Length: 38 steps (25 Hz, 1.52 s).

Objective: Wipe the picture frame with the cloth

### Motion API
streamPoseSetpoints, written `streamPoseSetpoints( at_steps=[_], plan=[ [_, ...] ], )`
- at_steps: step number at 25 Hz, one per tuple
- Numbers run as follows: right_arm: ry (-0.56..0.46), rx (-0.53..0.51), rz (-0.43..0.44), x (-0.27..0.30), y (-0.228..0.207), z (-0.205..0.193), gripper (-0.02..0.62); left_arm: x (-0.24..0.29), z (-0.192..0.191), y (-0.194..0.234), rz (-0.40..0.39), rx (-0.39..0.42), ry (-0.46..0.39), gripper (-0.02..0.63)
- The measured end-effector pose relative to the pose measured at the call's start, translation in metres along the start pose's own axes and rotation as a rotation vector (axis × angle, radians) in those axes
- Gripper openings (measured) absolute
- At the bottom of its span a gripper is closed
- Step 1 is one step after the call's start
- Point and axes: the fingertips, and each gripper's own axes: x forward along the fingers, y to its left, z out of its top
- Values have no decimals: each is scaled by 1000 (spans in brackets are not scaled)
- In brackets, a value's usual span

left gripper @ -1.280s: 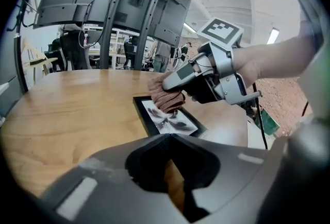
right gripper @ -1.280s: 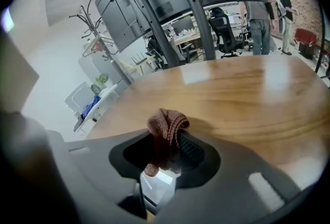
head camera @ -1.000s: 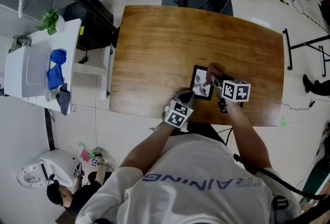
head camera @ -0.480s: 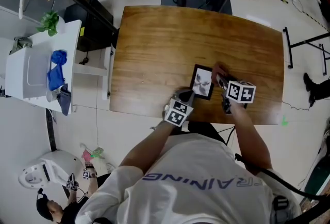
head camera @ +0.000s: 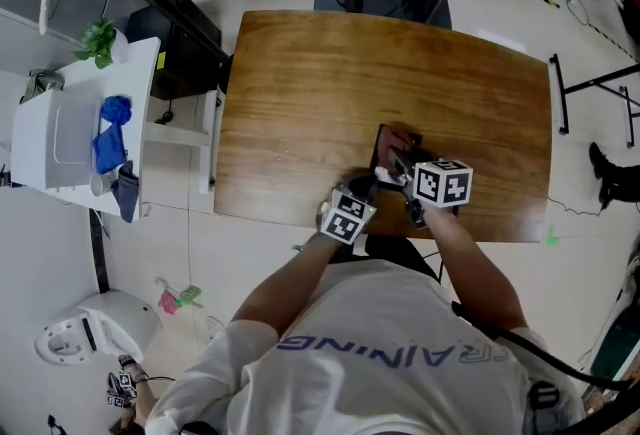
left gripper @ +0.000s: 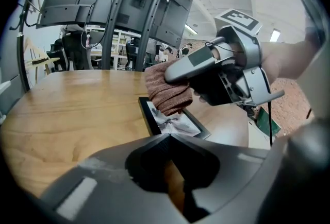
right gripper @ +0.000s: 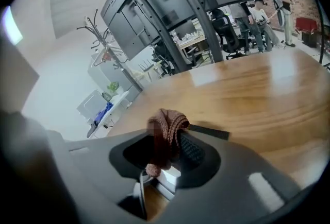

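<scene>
Left gripper (head camera: 362, 187): jaws are seen closed to a point, with nothing visible between them. The tips are set at the near end of the picture frame (left gripper: 175, 121), close to the near edge of the table (head camera: 300, 93).

The frame lies flat on the table, face up, right of the table's centre. Its long axis is judged to run from the table's near edge toward its far edge, slightly tilted.

The frame is judged stiff and light, probably glazed and so fragile, and apt to slide on the table's wood. It is best steadied at a rim corner, not on the face.

Cloth (left gripper: 166, 91): soft, knitted, brown. It is bunched and clamped in the right gripper (right gripper: 170, 140) and pressed on the frame's far end.
</scene>
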Motion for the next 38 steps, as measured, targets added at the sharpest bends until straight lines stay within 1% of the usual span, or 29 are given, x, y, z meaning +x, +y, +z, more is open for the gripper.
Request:
streamPoseSetpoints(
  at_steps=[3, 10, 15, 21, 25, 30, 34, 38],
  plan=[
    [36, -36, 6, 14, 11, -9, 121, 0, -1, 1, -1, -1, 2, 3],
    [96, -76, -29, 30, 14, -26, 121, -1, 1, 0, 7, 5, -4, 3],
    [87, -59, -50, 25, 3, -27, 121, 0, 1, 0, 7, 7, -4, 3],
    [99, -70, -118, 6, -22, -29, 121, -2, 0, 2, 12, 10, -3, 3],
    [78, -42, -146, -11, -38, -31, 121, -2, 0, 2, 5, 0, 0, 3],
    [63, -9, -168, -29, -54, -35, 123, -2, 0, 1, 4, -3, 3, 3],
    [53, 15, -174, -32, -64, -39, 124, -2, -1, 1, 1, -3, 3, 3],
    [47, -4, -177, -26, -70, -32, 126, -2, -1, 1, -16, -27, 13, 3]
  ],
)
